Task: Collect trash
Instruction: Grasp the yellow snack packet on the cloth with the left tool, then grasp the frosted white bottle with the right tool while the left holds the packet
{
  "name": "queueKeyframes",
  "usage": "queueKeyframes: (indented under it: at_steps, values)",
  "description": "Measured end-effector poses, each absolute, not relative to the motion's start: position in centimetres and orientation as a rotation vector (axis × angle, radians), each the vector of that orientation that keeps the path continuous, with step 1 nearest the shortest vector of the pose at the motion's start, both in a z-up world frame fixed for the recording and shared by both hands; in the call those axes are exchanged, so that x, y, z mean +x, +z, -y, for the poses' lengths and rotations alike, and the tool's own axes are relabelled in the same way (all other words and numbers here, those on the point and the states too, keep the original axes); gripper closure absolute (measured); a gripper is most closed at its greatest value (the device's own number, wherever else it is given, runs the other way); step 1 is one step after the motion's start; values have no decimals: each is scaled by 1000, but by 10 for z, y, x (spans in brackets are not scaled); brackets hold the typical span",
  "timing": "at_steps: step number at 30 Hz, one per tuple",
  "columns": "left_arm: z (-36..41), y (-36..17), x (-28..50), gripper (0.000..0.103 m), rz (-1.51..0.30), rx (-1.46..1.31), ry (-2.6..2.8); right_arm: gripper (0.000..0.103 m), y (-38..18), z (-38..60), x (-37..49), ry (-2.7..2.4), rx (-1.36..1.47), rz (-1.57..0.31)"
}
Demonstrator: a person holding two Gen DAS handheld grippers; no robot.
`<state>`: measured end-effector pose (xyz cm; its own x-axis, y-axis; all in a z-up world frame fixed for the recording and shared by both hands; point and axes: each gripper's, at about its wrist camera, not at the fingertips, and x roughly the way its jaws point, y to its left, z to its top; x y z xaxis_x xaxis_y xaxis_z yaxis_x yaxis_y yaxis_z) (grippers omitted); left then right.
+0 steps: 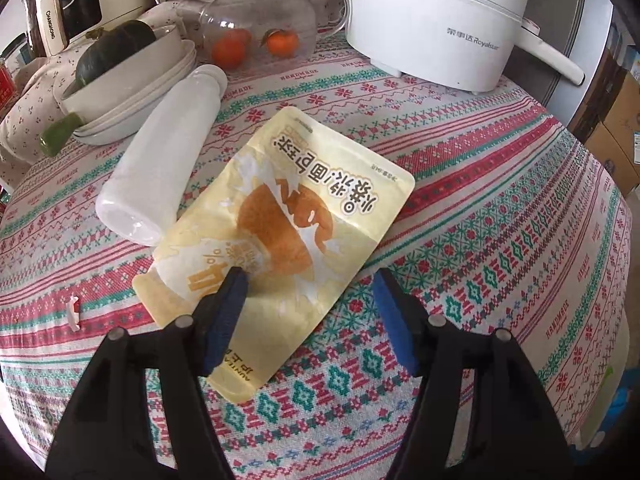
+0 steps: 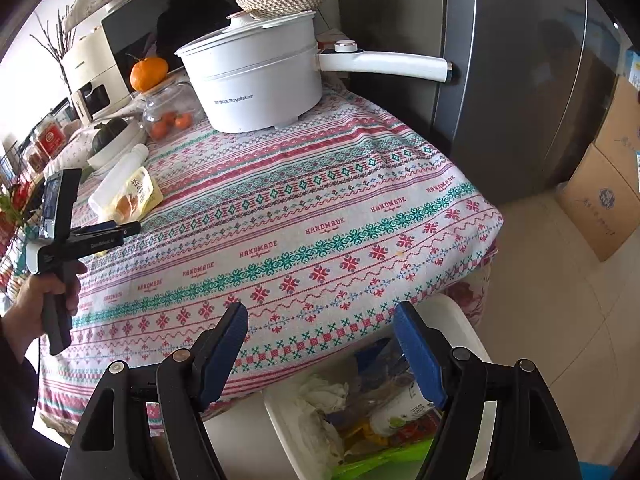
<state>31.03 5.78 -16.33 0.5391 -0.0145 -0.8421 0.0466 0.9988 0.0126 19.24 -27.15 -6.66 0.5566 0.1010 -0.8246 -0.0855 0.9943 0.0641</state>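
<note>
Left tool (image 1: pixel 310 280): jaws spread wide, gripping nothing, held low over the near end of the pouch; one blue pad (image 1: pixel 226 312) overlaps the pouch in view, contact cannot be told. In the right wrist view the same tool (image 2: pixel 120 228) is seen from the side, held by the person's left hand (image 2: pixel 38 304).

Right tool (image 2: pixel 320 320): jaws spread wide, empty, positioned above the tabletop edge and the bin.

Pouch (image 1: pixel 280 232): pale yellow snack packet, printed with a brown bun picture, lying flat on the tabletop (image 1: pixel 500 216), which carries a patterned cloth in red, green and white.

Bottle (image 1: pixel 160 152): white plastic, lying on its side, just beside the pouch and touching its left edge.

Bin (image 2: pixel 288 432): white, on the floor below the tabletop edge, holding crumpled tissue, a cup and mixed wrappers.

Pot (image 1: pixel 432 20): white electric cooker with long handle, at the far side of the tabletop.

Glass jar (image 1: pixel 260 20): clear, with oranges inside, beside the pot.

Stacked bowls (image 1: pixel 132 92): cream, holding a dark green squash.
</note>
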Motion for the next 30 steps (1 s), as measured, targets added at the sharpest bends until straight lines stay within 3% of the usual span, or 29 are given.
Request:
queueKeyframes:
  at_steps: [2,4,8,9,11,19,30]
  values:
    - [-60,-162,311,43,-1000,34,-32,26,-68,271,193,112,24,-982]
    - [-62,-161,310,61,-996,25,-32,26,-68,269,192,119,29,-985]
    - [-59,-158,302,84,-996,37,-54,26,-67,263,188,124,12,-978]
    - [-58,-158,299,94,-1001,33,-61,26,-67,262,186,125,8,-977]
    - [-57,-156,293,101,-1015,39,-49,26,-66,260,183,124,-1,-972]
    - [-78,-119,249,103,-1023,-56,-41,26,-55,245,176,140,-18,-936]
    - [-156,-37,188,103,-852,-160,85,26,-61,152,205,213,-93,-952]
